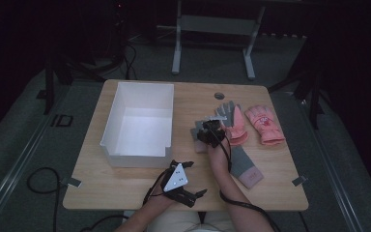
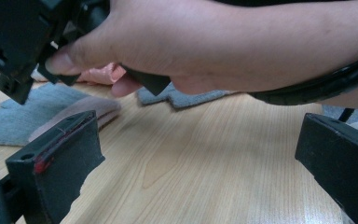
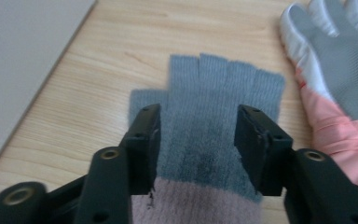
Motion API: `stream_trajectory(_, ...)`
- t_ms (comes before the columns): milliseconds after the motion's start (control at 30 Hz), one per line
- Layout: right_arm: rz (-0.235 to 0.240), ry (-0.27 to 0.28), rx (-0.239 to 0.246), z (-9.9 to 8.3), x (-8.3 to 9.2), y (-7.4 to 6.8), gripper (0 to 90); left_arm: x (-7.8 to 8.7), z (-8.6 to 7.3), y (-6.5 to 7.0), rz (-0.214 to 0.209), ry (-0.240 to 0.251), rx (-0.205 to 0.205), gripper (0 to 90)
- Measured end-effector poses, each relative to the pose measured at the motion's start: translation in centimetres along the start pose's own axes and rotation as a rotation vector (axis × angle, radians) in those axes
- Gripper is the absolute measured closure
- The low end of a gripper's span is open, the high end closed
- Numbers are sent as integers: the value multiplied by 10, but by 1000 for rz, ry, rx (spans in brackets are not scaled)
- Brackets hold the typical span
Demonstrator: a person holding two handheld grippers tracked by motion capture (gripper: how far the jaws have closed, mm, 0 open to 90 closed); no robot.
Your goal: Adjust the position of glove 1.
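A grey knit fingerless glove [image 3: 223,84] with a pink cuff lies flat on the wooden table [image 1: 140,181]. My right gripper [image 3: 198,112] hovers open just above it, one jaw on either side of the palm. From above, this right gripper [image 1: 208,131] covers most of that glove [image 1: 199,144]. Its twin, a second grey glove [image 1: 243,162], lies behind the right hand. My left gripper [image 1: 195,179] rests near the front edge, wide open with nothing in it. The left gripper view looks past its open jaws [image 2: 196,130] at the right hand [image 2: 205,42].
A white open box [image 1: 137,121] stands left of the gloves. Two pink winter gloves lie right of the gripper, one palm up with a grey palm [image 1: 234,123], the other [image 1: 265,123] beyond it. The box wall [image 3: 23,56] is close on the right gripper's left.
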State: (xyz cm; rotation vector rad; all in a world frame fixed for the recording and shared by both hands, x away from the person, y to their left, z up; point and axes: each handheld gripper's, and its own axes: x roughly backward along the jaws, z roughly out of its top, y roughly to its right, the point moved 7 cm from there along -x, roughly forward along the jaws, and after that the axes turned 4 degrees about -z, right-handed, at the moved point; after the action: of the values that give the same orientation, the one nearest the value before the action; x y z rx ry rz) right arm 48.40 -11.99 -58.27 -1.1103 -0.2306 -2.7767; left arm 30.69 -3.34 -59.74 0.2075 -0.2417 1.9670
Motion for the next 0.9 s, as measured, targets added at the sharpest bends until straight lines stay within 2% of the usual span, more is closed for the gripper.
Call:
stream_trajectory(167,11,-52,-25,-9,-15,1,587,0,0,0,-1,-2,0,0)
stream_trajectory(200,4,-56,-16,-11,-18,1,613,0,0,0,0,-1,1,0)
stream_trajectory(300,-2,-30,16,-15,-21,1,652,0,0,0,1,0,-2,0)
stream_trajectory(367,2,-32,5,-15,-21,1,682,0,0,0,1,-1,-2,0)
stream_trajectory(467,12,-48,-14,-13,-21,4,833,0,0,0,3,-1,-1,0)
stream_trajectory(567,14,-50,-18,-13,-21,4,839,0,0,0,3,-2,0,0)
stream_trajectory(633,37,-56,-43,-10,-15,3,854,0,0,-1,3,-1,3,0)
stream_trajectory(700,36,-28,-26,-6,-7,1,855,0,0,0,2,-1,0,0)
stream_trajectory(767,42,-20,-34,-4,-1,1,854,0,0,0,3,-1,1,0)
stream_trajectory(800,39,9,-36,-1,10,2,855,0,0,0,3,0,0,0)
stream_trajectory(900,24,52,-34,2,32,4,855,0,0,0,6,1,-1,0)
